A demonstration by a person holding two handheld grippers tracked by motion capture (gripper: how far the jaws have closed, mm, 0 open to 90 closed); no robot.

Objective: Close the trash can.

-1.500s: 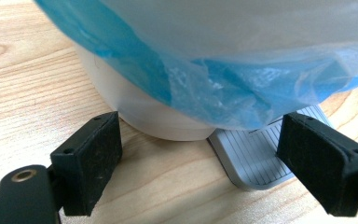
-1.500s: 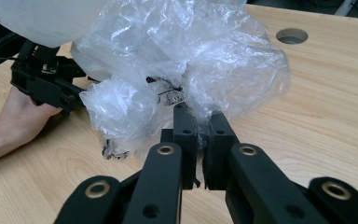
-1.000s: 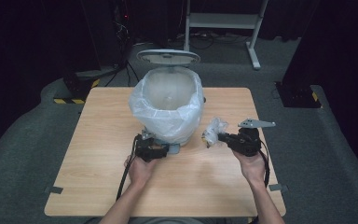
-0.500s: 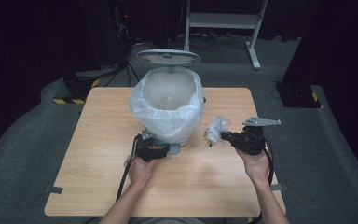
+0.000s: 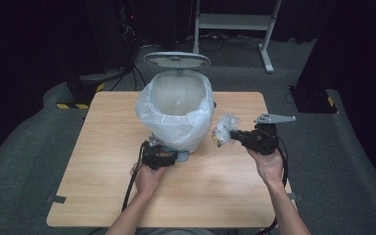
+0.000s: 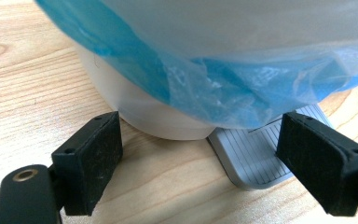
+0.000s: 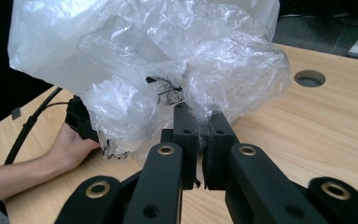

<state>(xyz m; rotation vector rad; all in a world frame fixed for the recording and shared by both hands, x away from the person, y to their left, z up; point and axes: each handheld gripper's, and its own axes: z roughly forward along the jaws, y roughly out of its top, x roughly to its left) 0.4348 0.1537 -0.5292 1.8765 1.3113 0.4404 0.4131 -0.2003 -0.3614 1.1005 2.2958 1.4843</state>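
Keep the right gripper [image 7: 198, 140] pinching the crumpled plastic wrapper [image 7: 168, 70]; carry it above the pedal bin [image 5: 176, 115]; left gripper [image 6: 205, 163] is spread at the pedal [image 6: 261, 154].

From my high view the table [image 5: 103, 196] sits in a bright pool of overhead light, the room around it nearly black. My left gripper view is sharp, the nearest wood washed pale; my right one catches soft glare on crumpled plastic [image 7: 168, 56]
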